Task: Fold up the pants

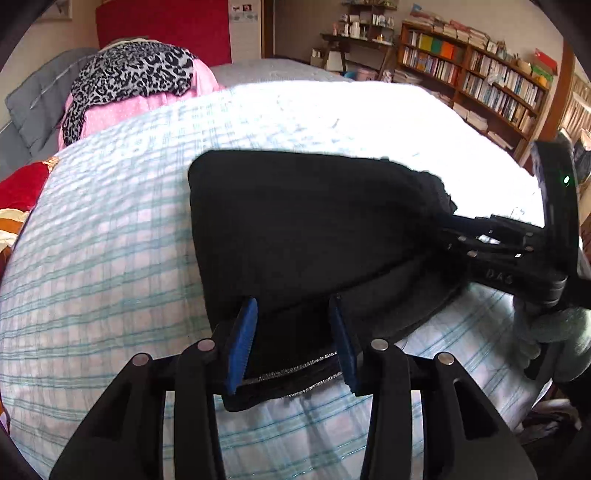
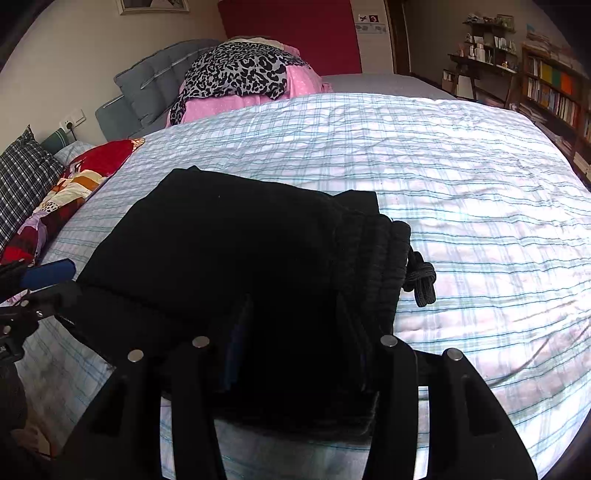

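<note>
Both grippers at the near edge of nearly folded pants.

The left gripper (image 1: pixel 291 332) and right gripper (image 2: pixel 295 347) each straddle the near hem, jaws partly apart; whether they pinch, I cannot tell. The black pants (image 2: pixel 229 251) lie compactly stacked on the striped bedspread (image 2: pixel 461 184), drawstring right; probably only release remains.

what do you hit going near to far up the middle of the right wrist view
right hand-held gripper → black pants → blue-striped bedspread → pink cloth → leopard-print garment → red panel on the wall
</note>
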{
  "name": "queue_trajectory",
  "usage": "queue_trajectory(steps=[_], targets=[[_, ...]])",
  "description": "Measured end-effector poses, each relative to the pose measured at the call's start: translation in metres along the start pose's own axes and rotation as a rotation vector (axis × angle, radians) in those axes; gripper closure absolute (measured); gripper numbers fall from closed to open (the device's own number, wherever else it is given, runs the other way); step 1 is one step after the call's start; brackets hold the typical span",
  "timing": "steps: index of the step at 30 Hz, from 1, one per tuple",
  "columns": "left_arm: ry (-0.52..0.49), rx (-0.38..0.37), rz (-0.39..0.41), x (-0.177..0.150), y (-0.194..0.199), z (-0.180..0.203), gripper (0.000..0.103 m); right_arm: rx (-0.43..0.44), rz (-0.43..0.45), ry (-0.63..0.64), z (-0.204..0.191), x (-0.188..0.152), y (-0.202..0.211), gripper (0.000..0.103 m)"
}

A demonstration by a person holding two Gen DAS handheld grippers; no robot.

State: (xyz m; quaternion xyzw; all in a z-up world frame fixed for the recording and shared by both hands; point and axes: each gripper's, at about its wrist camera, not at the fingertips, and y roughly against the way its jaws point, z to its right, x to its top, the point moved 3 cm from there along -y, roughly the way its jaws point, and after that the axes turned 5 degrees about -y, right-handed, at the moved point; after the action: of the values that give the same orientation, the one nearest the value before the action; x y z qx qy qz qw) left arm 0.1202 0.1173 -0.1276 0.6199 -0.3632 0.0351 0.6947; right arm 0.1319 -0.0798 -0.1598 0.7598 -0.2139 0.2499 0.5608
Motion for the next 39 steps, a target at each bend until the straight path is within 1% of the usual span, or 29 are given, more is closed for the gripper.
queue_trajectory(steps=[1,3,5,7,9,11,13,15,16,17,18,20,21,23,27,30,31,32,34,36,37,39], targets=[[-0.014,0.000,-0.016,-0.008,-0.007,0.002,0.062,0.002,-0.011,0.006,0.001,-0.004,-0.002,0.056],[-0.031,-0.003,-0.024,-0.025,-0.011,0.006,0.061,0.001,-0.008,0.031,0.000,-0.011,0.000,0.056],[-0.051,0.010,-0.014,-0.038,-0.011,0.010,0.061,0.000,-0.008,0.045,0.000,-0.014,0.000,0.056],[-0.051,0.017,0.003,-0.044,-0.010,0.010,0.061,0.001,-0.014,0.044,0.001,-0.014,-0.003,0.056],[-0.022,0.011,0.008,-0.043,-0.011,0.006,0.061,-0.003,-0.022,0.046,0.000,-0.013,-0.004,0.056],[0.022,-0.009,0.012,-0.039,-0.009,0.000,0.061,-0.011,-0.034,0.055,-0.002,-0.010,-0.004,0.056],[0.081,-0.030,0.024,-0.036,-0.004,-0.007,0.062,-0.016,-0.039,0.038,-0.003,-0.006,0.004,0.056],[0.113,-0.021,0.044,-0.032,0.001,-0.013,0.062,-0.002,0.002,0.052,-0.013,-0.002,0.024,0.057],[0.117,-0.012,0.049,-0.030,0.003,-0.014,0.058,0.003,0.013,0.072,-0.018,-0.002,0.031,0.057],[0.121,-0.009,0.055,-0.027,0.005,-0.015,0.054,0.013,0.006,0.086,-0.023,-0.005,0.034,0.057],[0.122,-0.016,0.058,-0.025,0.005,-0.016,0.053,0.017,-0.017,0.100,-0.025,-0.011,0.032,0.057],[0.099,-0.016,0.051,-0.025,0.002,-0.013,0.053,-0.032,-0.047,0.157,-0.024,-0.024,0.022,0.056],[0.072,-0.007,0.049,-0.027,0.002,-0.010,0.053,-0.041,-0.044,0.181,-0.022,-0.030,0.019,0.056],[0.028,0.017,0.033,-0.035,0.001,-0.005,0.052,-0.034,-0.036,0.197,-0.018,-0.035,0.020,0.056],[0.015,0.019,0.016,-0.050,-0.002,-0.007,0.050,-0.029,-0.038,0.228,-0.014,-0.041,0.022,0.056],[0.044,0.016,0.012,-0.044,-0.001,-0.009,0.051,-0.042,-0.040,0.221,-0.017,-0.036,0.019,0.056],[0.066,0.003,0.018,-0.041,0.002,-0.011,0.048,-0.037,-0.039,0.200,-0.018,-0.030,0.022,0.056],[0.087,-0.011,0.031,-0.038,0.007,-0.012,0.045,-0.022,-0.027,0.177,-0.020,-0.023,0.027,0.056],[0.107,-0.016,0.052,-0.031,0.014,-0.012,0.045,-0.001,0.027,0.141,-0.020,-0.006,0.040,0.056],[0.104,-0.004,0.070,-0.023,0.019,-0.011,0.044,0.029,0.056,0.094,-0.017,0.011,0.042,0.056],[0.101,0.003,0.073,-0.020,0.018,-0.011,0.043,0.028,0.063,0.071,-0.015,0.018,0.038,0.056],[0.093,0.023,0.058,-0.017,0.012,-0.011,0.042,0.038,0.055,0.044,-0.009,0.028,0.024,0.056]])
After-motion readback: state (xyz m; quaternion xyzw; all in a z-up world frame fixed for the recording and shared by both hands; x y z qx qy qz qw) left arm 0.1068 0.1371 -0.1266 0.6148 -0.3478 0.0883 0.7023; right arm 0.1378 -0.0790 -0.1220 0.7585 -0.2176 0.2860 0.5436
